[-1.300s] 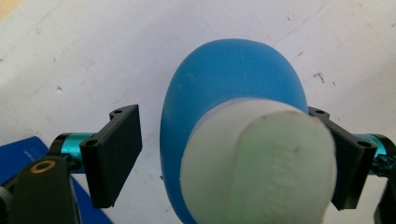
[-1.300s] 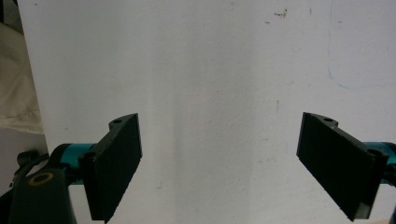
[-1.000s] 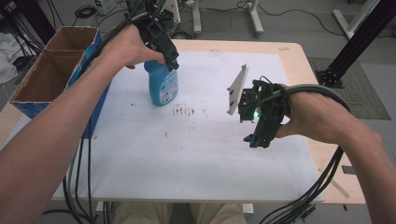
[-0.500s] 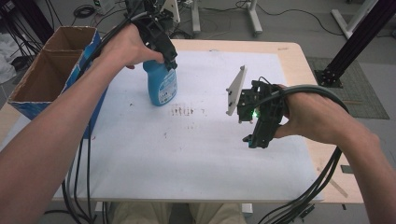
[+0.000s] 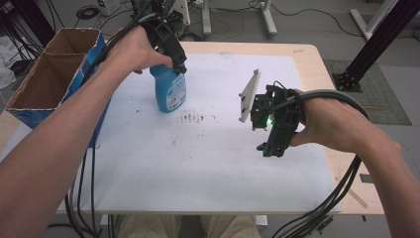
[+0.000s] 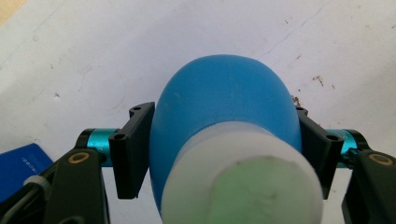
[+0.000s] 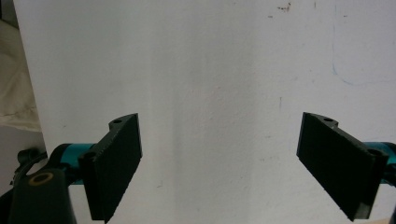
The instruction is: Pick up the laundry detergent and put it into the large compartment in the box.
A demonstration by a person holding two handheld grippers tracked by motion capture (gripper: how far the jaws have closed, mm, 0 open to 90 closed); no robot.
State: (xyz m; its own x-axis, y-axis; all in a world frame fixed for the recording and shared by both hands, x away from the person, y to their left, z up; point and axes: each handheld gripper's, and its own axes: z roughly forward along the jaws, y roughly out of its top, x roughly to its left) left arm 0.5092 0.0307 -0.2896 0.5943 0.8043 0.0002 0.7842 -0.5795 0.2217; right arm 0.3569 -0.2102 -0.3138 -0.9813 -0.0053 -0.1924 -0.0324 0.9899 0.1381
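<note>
A blue spray bottle (image 5: 171,91) with a white cap stands upright at the back left of the white sheet (image 5: 208,168). My left gripper (image 5: 171,52) comes down over its top. Its jaws have just been closing, and in the left gripper view both pads (image 6: 135,149) press on the bottle's (image 6: 224,98) blue shoulder below the white cap. My right gripper (image 5: 271,141) hovers over the right half of the sheet, apart from the bottle. Its jaws stand wide open (image 7: 219,158) with only white sheet (image 7: 210,70) between them.
An open cardboard box (image 5: 44,74) with blue sides sits at the table's left edge. Dark smudges (image 5: 193,118) mark the sheet in front of the bottle. Bare wooden table (image 5: 317,64) borders the sheet at the right. Cables trail off the front edge.
</note>
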